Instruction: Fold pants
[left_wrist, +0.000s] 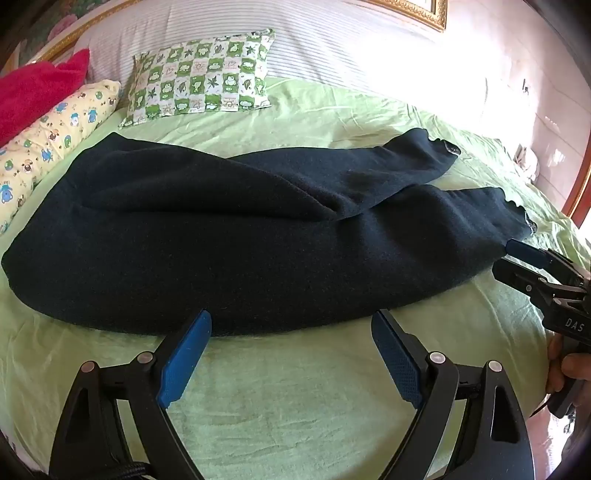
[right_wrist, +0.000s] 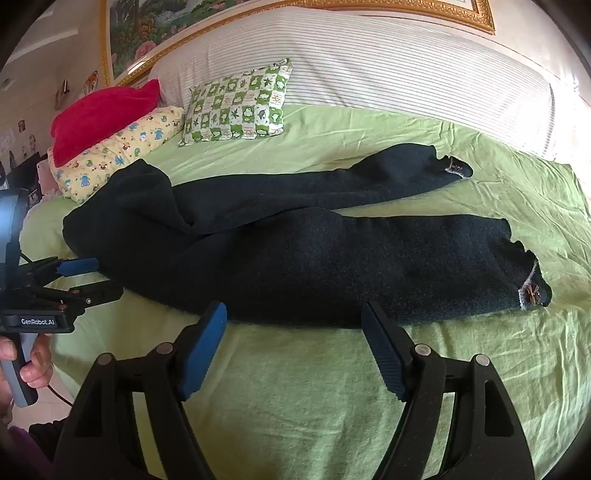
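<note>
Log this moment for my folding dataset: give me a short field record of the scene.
garment: dark pants, spread flat, unfolded
legs: apart at the cuffs, overlapping near the waist
surface: green bedsheet
left gripper: open, empty, at the near edge of the pants
right gripper: open, empty, at the near leg
pillows: checkered pillow, yellow pillow

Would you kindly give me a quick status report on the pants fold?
Left tool open, right tool open, both at the near edge. Dark pants flat on green sheet, legs splayed, unfolded. Checked pillow well behind, nothing obstructing.
</note>
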